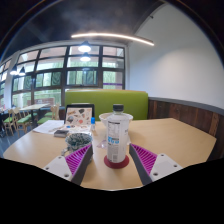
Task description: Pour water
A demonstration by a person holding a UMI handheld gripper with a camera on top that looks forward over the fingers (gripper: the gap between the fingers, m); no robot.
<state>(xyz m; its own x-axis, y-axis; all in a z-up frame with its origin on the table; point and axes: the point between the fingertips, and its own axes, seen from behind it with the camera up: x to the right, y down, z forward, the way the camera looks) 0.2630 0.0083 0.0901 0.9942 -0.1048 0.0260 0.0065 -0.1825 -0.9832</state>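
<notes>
A clear plastic water bottle (117, 135) with a white label and dark cap stands upright on a round red coaster (117, 160) on the wooden table (175, 140). It stands between the tips of my gripper (113, 160), whose purple-padded fingers (77, 158) are spread wide, with a gap on each side of the bottle. A clear glass (100, 133) stands just behind and left of the bottle, partly hidden by it.
Left of the bottle lie a small dark plant or bowl (77, 138), papers (48, 127) and small clutter. A chair (78, 112) and a green bench back (120, 102) stand beyond the table. Big windows fill the far wall.
</notes>
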